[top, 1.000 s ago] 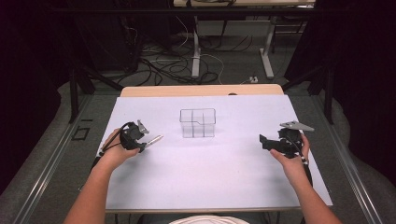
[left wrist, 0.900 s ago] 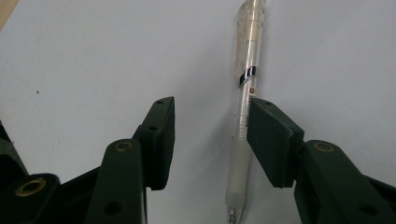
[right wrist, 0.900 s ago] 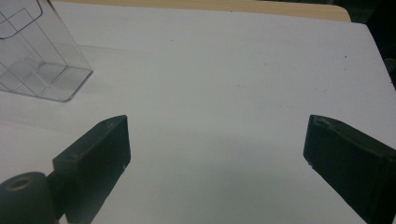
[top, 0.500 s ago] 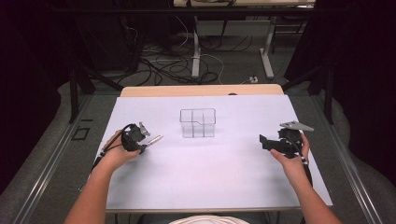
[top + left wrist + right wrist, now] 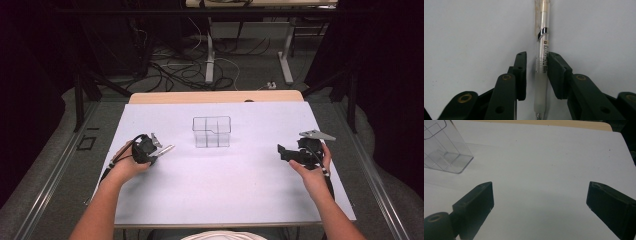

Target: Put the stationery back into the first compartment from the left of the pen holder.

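Pen [image 5: 542,62] lies flat on the white table [image 5: 225,195] between the left gripper's [image 5: 537,72] jaws, barrel running along them, cap end sticking out past the tips. Jaws have just been closing; one pad is at the barrel, the other just short, so no clamp yet. Right gripper [image 5: 540,195] is spread wide with bare table between its jaws. Clear compartment box [image 5: 211,131] stands ahead, between both grippers, well apart from each.
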A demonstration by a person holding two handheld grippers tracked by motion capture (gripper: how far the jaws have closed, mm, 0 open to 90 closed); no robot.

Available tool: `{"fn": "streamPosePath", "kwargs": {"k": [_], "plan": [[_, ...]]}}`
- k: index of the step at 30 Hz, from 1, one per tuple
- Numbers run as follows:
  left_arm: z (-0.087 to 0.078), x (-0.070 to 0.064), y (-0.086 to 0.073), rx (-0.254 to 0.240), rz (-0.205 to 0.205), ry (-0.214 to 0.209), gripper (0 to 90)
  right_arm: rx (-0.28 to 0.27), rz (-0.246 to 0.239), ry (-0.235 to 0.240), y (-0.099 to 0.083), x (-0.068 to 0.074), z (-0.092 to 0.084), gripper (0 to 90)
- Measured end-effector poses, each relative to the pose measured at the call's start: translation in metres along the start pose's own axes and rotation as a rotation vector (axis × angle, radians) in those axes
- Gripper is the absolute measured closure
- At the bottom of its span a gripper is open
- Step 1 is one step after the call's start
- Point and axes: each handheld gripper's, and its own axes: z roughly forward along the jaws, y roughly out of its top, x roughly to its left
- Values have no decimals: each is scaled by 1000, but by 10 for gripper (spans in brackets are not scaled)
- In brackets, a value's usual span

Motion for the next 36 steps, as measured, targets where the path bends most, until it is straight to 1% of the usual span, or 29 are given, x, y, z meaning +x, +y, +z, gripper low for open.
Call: {"fn": "streamPosePath", "kwargs": {"k": [1,2,4,5,7,11,13,18,22,28,31,33,35,36], "plan": [[0,1,0,4,8,-3,696,-4,1,3,0,0,0,71],[0,0,0,4,5,-9,709,-2,11,3,0,1,0,71],[0,0,0,3,-2,-18,750,-3,3,3,0,0,0,71],[0,0,0,4,-1,-24,750,-3,3,3,0,0,0,71],[0,1,1,15,9,-28,777,1,8,-1,0,1,0,71],[0,0,1,12,10,-29,785,0,4,0,0,0,0,71],[0,0,1,12,15,-28,787,-2,11,3,0,1,0,71],[0,0,2,11,23,-26,789,0,3,0,0,0,0,71],[0,0,2,14,22,-24,790,-2,11,4,0,1,0,71],[-2,0,1,25,11,-30,790,-2,10,3,0,1,0,72],[-4,1,1,20,6,-28,790,-1,9,3,0,1,0,72],[-5,2,1,7,-3,-27,790,-2,10,3,0,1,0,72],[-7,3,2,6,-3,-29,791,-1,2,0,0,0,0,72],[-9,3,2,3,-5,-31,791,0,7,-1,0,1,0,72]]}}
